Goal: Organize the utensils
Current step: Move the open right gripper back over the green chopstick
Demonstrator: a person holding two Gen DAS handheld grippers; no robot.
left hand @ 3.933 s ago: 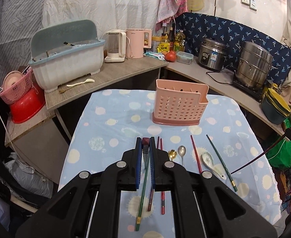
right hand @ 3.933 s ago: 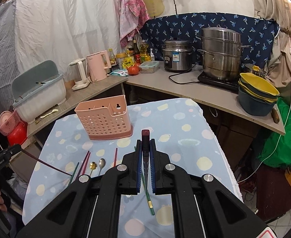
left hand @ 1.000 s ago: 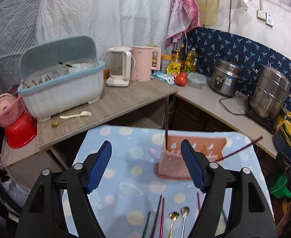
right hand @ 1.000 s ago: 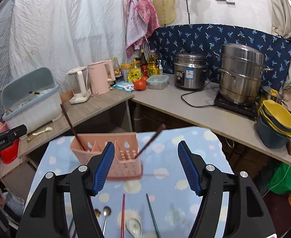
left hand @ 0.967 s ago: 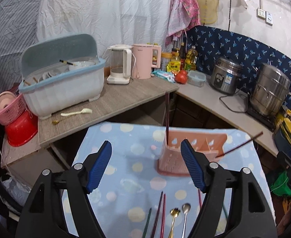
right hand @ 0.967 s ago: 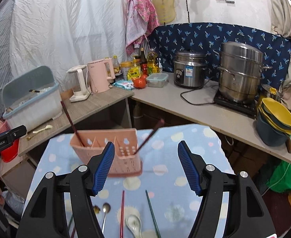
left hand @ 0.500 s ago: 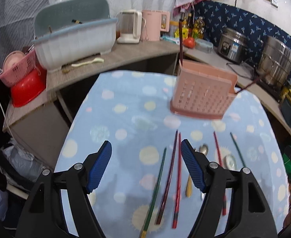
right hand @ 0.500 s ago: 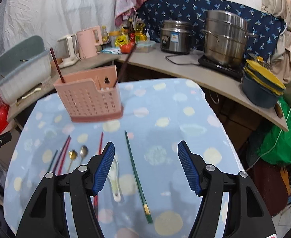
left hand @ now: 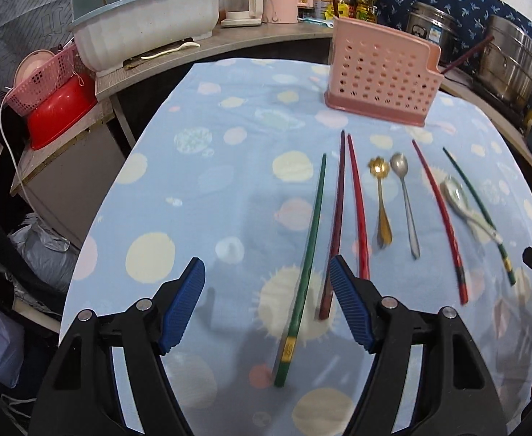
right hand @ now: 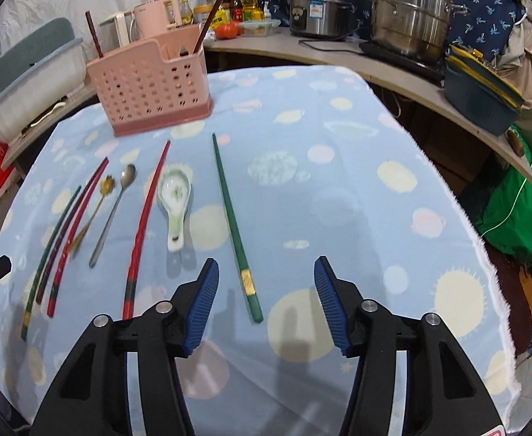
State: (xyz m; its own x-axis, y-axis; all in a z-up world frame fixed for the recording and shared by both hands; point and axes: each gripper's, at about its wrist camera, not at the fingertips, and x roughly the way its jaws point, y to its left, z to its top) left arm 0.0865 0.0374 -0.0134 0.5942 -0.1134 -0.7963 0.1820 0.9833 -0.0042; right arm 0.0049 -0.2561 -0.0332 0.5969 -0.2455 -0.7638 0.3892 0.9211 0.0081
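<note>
While both grippers hang low over the spotted blue tablecloth [right hand: 338, 189], neither has hold of anything. The left gripper [left hand: 267, 305] is spread wide, its blue pads either side of the near end of a green chopstick [left hand: 307, 250]; just right of that lie a dark maroon chopstick [left hand: 334, 225] and a red chopstick [left hand: 358, 214], close together. Further right — a gold spoon [left hand: 381, 200], a steel spoon [left hand: 405, 203], a second red chopstick [left hand: 438, 214] and a white ceramic spoon [left hand: 462, 203].

The right gripper [right hand: 266, 301] is equally wide open, a second green chopstick [right hand: 233, 225] running between its pads. At the far side stands the pink utensil holder [right hand: 149, 87], with one dark chopstick [right hand: 93, 34] at its left end and another [right hand: 213, 14] leaning from its right end.
</note>
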